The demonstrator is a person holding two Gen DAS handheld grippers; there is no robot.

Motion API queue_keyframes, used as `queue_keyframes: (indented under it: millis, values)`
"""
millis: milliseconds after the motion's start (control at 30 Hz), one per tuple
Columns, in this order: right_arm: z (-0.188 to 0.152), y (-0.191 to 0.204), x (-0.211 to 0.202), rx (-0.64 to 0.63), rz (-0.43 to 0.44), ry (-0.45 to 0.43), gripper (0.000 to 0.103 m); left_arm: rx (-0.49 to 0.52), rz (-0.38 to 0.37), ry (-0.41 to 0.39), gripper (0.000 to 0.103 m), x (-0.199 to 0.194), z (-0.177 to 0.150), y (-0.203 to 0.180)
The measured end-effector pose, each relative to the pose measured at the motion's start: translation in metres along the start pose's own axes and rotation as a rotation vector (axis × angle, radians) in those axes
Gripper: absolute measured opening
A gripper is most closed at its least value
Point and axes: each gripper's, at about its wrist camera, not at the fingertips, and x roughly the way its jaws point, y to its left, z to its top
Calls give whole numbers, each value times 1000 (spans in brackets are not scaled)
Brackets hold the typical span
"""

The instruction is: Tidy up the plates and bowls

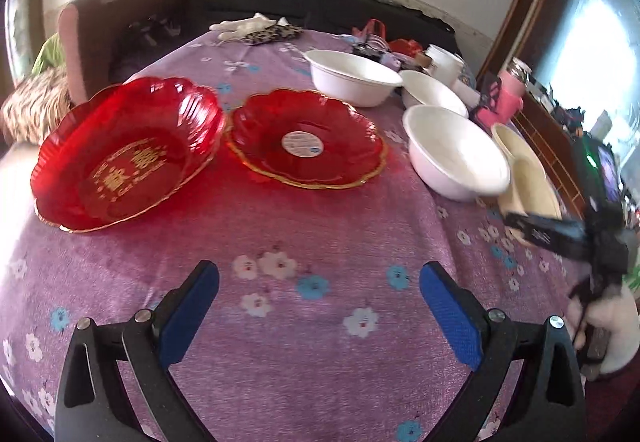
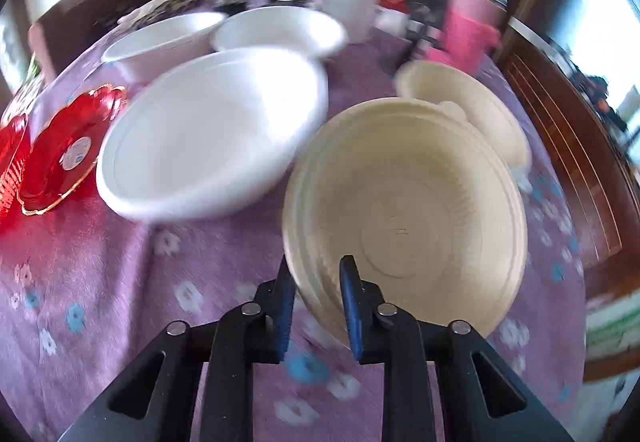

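Two red scalloped plates lie at the left, a deep one point(image 1: 124, 157) and a flat one point(image 1: 308, 137) with a label. Three white bowls point(image 1: 354, 77) point(image 1: 432, 91) point(image 1: 452, 149) stand to their right. My left gripper point(image 1: 320, 274) hangs open over bare flowered tablecloth, nothing between its fingers. My right gripper point(image 2: 317, 266) is shut on the near rim of a cream ribbed bowl point(image 2: 408, 209), which is tilted up. A second cream bowl point(image 2: 472, 109) sits behind it, and the nearest white bowl point(image 2: 212, 129) lies just to its left.
A pink bottle point(image 2: 468, 29) and a white cup point(image 2: 348, 1) stand behind the bowls, with small clutter point(image 1: 376, 41) along the table's far edge. Dark wooden furniture point(image 2: 560, 145) runs close along the right side. A gloved hand point(image 1: 608, 330) holds the right gripper.
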Motion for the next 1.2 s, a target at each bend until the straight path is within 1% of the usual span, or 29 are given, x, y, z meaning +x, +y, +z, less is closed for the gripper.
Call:
queue_keyframes:
  millis: [67, 100, 167, 233, 300, 333, 367, 400, 467, 500, 533, 567, 600, 633, 667, 700, 733, 767, 800, 900, 967, 1033, 1100, 1200]
  values:
    - [-15, -14, -10, 21, -14, 5, 21, -14, -10, -2, 101, -2, -1, 8]
    - [-19, -19, -12, 32, -5, 1, 21, -17, -12, -1, 101, -2, -1, 10]
    - [-29, -30, -22, 56, 50, -19, 24, -24, -20, -8, 101, -3, -3, 10]
    - [-32, -36, -32, 73, 76, -36, 37, -30, -15, -32, 101, -6, -5, 10]
    - [-30, -33, -48, 75, 84, -86, 68, -41, -16, -75, 101, -12, -7, 10]
    - [-29, -29, -59, 70, 80, -122, 73, -53, -21, -86, 101, -14, -7, 11]
    - [-28, -24, -72, 63, 82, -162, 75, -66, -26, -83, 101, -15, -7, 11]
    - [-25, -17, -81, 59, 91, -189, 75, -68, -33, -64, 101, -15, -6, 12]
    - [-19, -5, -113, 55, 150, -290, 75, -36, -45, -17, 101, -14, -2, 10]
    - [-20, -2, -129, 64, 192, -363, 81, -33, -35, -19, 100, -18, 0, 12]
    - [-23, 4, -148, 79, 246, -462, 89, -43, -20, -36, 100, -23, 2, 15]
    - [-25, 7, -158, 89, 286, -518, 103, -54, -3, -62, 100, -30, 4, 19]
    - [-31, 15, -165, 99, 352, -581, 103, -65, 16, -95, 100, -40, 8, 23]
    - [-34, 24, -162, 90, 444, -587, 103, -70, 29, -116, 100, -47, 11, 26]
    - [-31, 37, -150, 59, 491, -501, 103, -71, 43, -138, 100, -55, 14, 28]
    - [-27, 59, -128, 9, 504, -366, 101, -68, 75, -167, 100, -65, 17, 31]
    - [-29, 70, -117, -7, 477, -323, 98, -65, 98, -187, 100, -71, 19, 33]
    - [-33, 80, -108, -19, 439, -309, 95, -62, 126, -212, 100, -80, 20, 35]
    - [-37, 92, -99, -39, 416, -291, 95, -58, 158, -232, 100, -86, 21, 37]
    - [-42, 105, -93, -49, 443, -272, 95, -46, 255, -274, 101, -98, 23, 36]
    - [-44, 106, -87, -56, 431, -272, 95, -35, 307, -293, 101, -102, 24, 36]
    - [-44, 112, -81, -58, 417, -261, 95, -25, 330, -304, 101, -102, 24, 35]
    - [-40, 108, -73, -43, 422, -236, 95, -14, 347, -305, 101, -100, 23, 33]
    - [-41, 102, -65, -17, 441, -192, 95, 2, 355, -284, 101, -94, 21, 33]
